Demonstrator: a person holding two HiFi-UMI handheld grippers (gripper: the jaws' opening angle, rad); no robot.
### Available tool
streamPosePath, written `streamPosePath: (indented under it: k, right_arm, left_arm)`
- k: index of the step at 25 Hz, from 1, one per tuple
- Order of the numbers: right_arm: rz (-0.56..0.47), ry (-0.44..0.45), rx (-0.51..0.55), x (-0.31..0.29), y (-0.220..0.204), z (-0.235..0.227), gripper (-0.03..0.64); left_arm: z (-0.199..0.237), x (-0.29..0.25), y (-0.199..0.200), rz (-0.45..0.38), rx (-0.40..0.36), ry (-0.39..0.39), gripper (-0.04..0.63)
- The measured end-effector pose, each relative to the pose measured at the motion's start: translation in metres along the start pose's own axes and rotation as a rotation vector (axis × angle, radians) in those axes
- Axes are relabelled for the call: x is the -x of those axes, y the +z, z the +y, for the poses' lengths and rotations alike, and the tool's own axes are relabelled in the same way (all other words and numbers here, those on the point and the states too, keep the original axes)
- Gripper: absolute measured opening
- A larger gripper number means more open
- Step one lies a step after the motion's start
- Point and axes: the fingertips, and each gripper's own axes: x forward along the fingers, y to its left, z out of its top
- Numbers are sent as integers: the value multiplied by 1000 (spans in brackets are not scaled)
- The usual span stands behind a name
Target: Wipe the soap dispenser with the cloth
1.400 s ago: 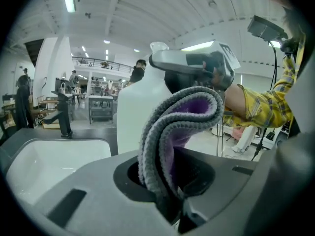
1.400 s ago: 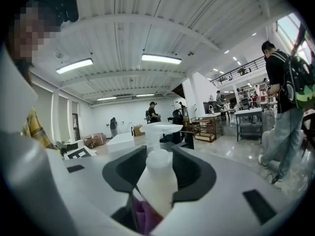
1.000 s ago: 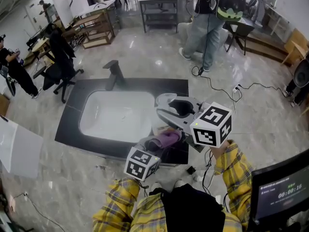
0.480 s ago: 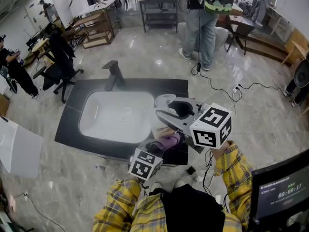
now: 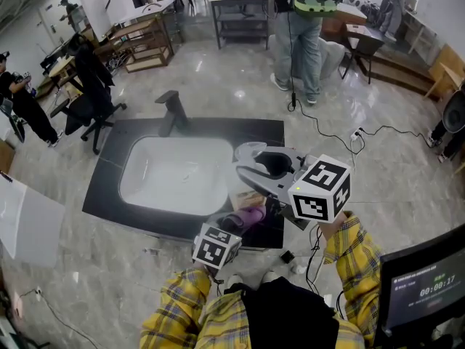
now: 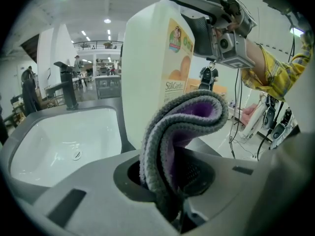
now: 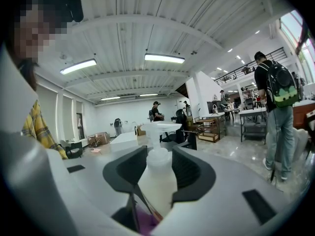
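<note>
- The soap dispenser [image 6: 152,73] was gripped about its upper part by the right gripper [image 7: 158,173], just right of the sink [image 5: 174,173].
- The folded grey-and-purple cloth [image 6: 182,132] was clamped in the left gripper [image 6: 165,178] and held up before the dispenser's labelled side; contact could not be told.

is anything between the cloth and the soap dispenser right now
Nothing visible. The cloth, clamped in the left gripper, sits directly in front of the soap dispenser, which the right gripper holds near its top.
</note>
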Motion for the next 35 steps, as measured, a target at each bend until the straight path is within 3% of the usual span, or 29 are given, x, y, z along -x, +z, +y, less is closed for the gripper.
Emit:
streamPosePath:
  k: [9, 16, 20, 28, 35]
  right_arm:
    - [3, 20, 14, 0, -2, 0, 149]
    - [-37, 126, 105, 16, 5, 4, 175]
    - [-37, 224, 193, 25, 5, 6, 184]
    - [109, 396, 271, 16, -9, 3, 210]
    - [145, 511, 312, 4, -12, 6, 210]
  left_arm:
    - [1, 7, -3, -38, 70, -12, 72]
    - [-6, 65, 17, -270, 189, 10, 72]
    - [-3, 85, 33, -360, 210, 62, 72]
    - [4, 92, 36, -367, 237, 137, 72]
    - [14, 93, 39, -364, 245, 209, 72]
